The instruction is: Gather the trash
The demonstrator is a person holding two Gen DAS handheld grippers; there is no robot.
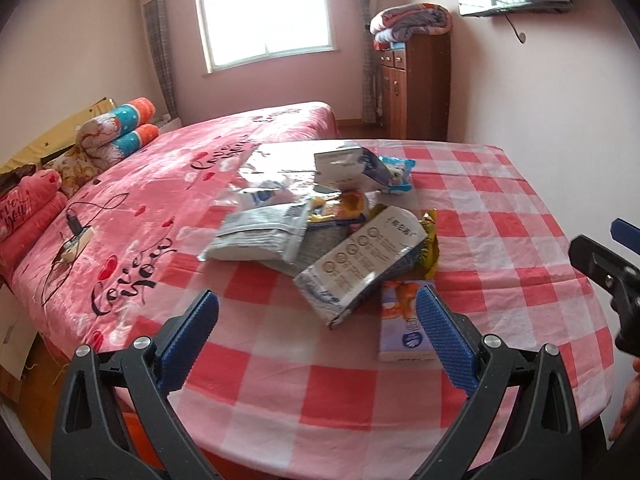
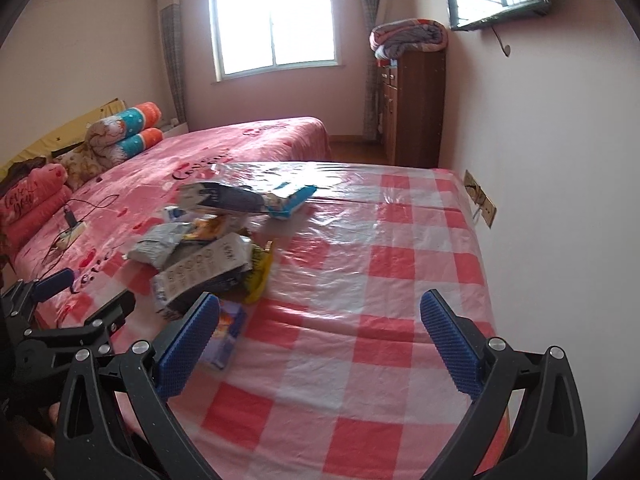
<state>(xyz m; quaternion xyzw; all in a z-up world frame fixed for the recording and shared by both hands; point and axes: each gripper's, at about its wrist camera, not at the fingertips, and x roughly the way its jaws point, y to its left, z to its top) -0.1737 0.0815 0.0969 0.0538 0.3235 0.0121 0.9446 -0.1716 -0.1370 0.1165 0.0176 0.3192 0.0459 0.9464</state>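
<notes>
Both pairs of jaws stand wide apart with nothing between them: the left gripper [image 1: 318,310] hovers over the near edge of a table under a pink-and-white checked cloth [image 1: 500,216], and the right gripper [image 2: 320,312] hangs over the same cloth further toward the wall. Only the left wrist view shows the trash pile [image 1: 320,232] head-on: a grey carton lying on its side [image 1: 356,264], a crumpled silver-grey pouch [image 1: 256,236] behind it to the left, a yellow wrapper [image 1: 428,248] poking out at the right, a white-and-blue box [image 1: 348,166] with a blue-and-white packet [image 1: 396,172] at the far side, and a small purple-and-orange carton [image 1: 400,324] lying flat nearest the camera. That small carton lies partly behind the tip of the left gripper's right finger, and the grey carton's near end reaches into the gap between the fingers. The right wrist view alone shows a wall socket plate [image 2: 480,200] beside the table and the bare right half of the cloth under a clear plastic cover; there the pile sits off to the left, outside the right gripper's gap, with the small carton hidden partly behind its left finger. Each view catches the other gripper at its edge. A bed with a pink cover [image 1: 160,184] lies behind the table.
</notes>
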